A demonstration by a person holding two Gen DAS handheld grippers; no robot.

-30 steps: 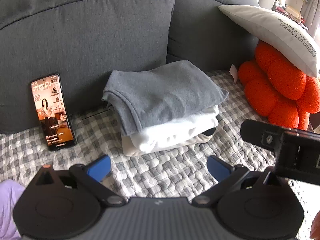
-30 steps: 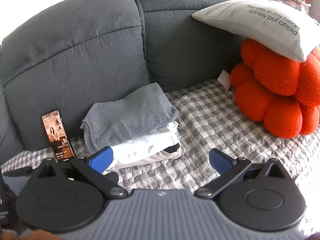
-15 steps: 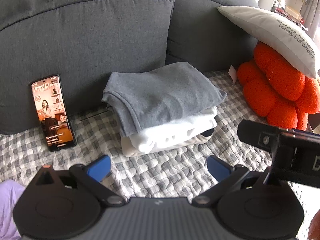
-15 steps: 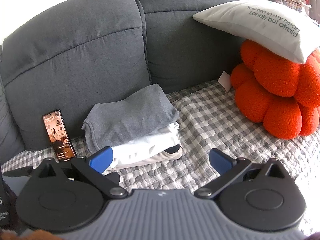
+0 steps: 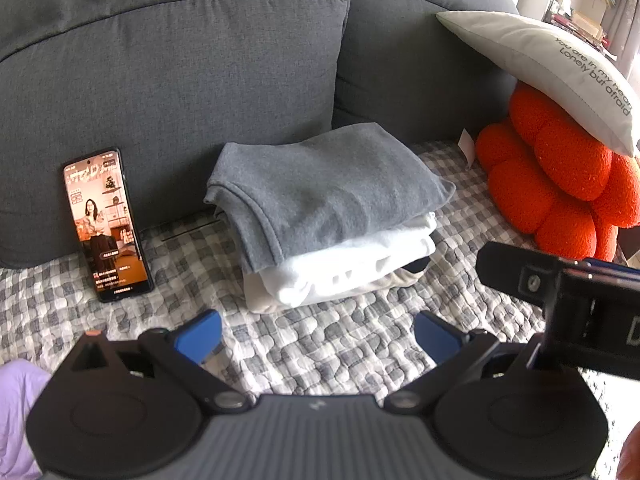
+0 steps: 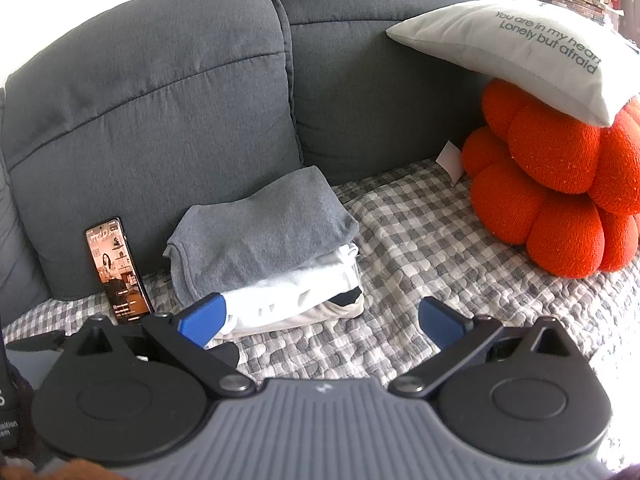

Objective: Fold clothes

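A folded grey garment [image 5: 320,188] [image 6: 260,236] lies on top of a folded white garment [image 5: 352,268] [image 6: 296,300], stacked on the checkered sofa cover [image 5: 340,340] [image 6: 420,248] against the grey back cushions. My left gripper [image 5: 318,338] is open and holds nothing, a short way in front of the stack. My right gripper [image 6: 322,318] is open too and holds nothing, with its left blue pad [image 6: 202,318] overlapping the stack's front corner in the picture. The right gripper's black body [image 5: 568,304] shows at the right of the left wrist view.
A lit phone [image 5: 106,226] [image 6: 118,272] leans on the back cushion left of the stack. An orange knot cushion [image 5: 560,184] [image 6: 560,184] with a white printed pillow [image 5: 552,68] [image 6: 520,52] on it fills the right. Purple cloth [image 5: 16,408] shows at lower left.
Both grippers have shifted slightly; the stack and cushions sit a little further left in the left wrist view. Nothing was gripped or released.
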